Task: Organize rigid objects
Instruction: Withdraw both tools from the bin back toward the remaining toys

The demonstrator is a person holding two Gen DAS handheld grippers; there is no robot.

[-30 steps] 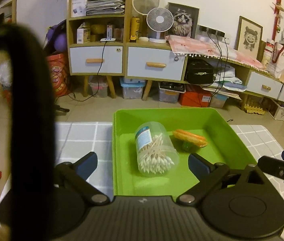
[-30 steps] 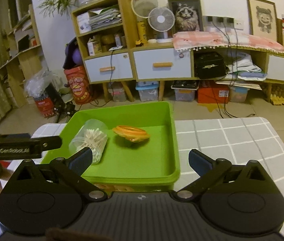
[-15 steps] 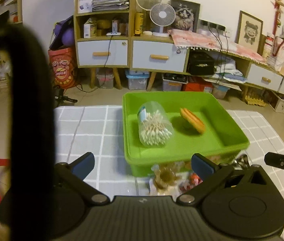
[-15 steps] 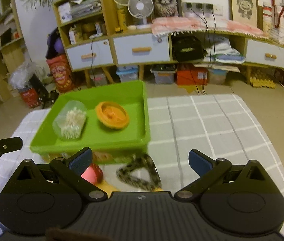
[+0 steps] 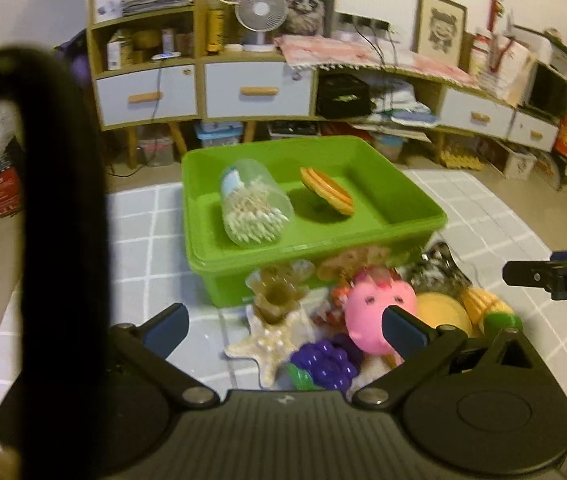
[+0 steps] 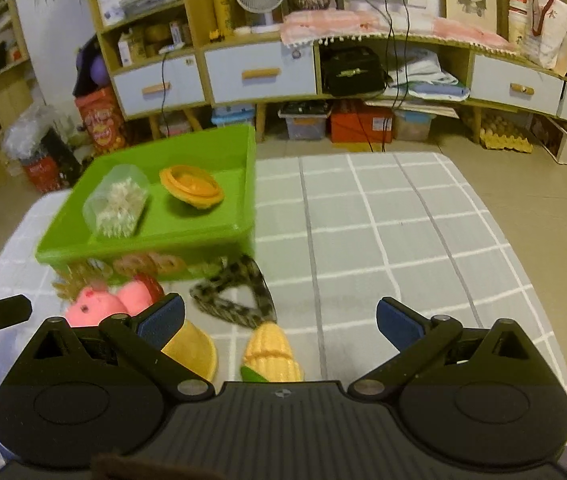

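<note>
Left gripper: the left gripper (image 5: 285,330) hovers over the near pile with its jaws spread wide and nothing between them.
Right gripper: the right gripper (image 6: 279,318) hangs to the right of it, jaws likewise wide apart and holding nothing, above the toy corn.
Green bin: the green bin (image 5: 423,208) sits toward the far left of the checked tablecloth (image 6: 403,232).
Inside the bin: a clear tub of cotton swabs (image 5: 253,204) lies on its side at the left; an orange lid (image 5: 326,191) rests tilted just to its right.
Pile near the bin: a starfish (image 5: 269,342), a brown flower-shaped piece (image 5: 279,290), a pink pig toy (image 5: 375,312), purple toy grapes (image 5: 325,362), a yellow cup (image 6: 193,350) and toy corn (image 6: 271,350) crowd together against the bin's near wall.
Hair clip: a speckled triangular hair clip (image 6: 239,298) lies on the cloth just right of the pile, near the bin's corner.
Background: drawers and shelves (image 6: 259,72) line the far wall.
</note>
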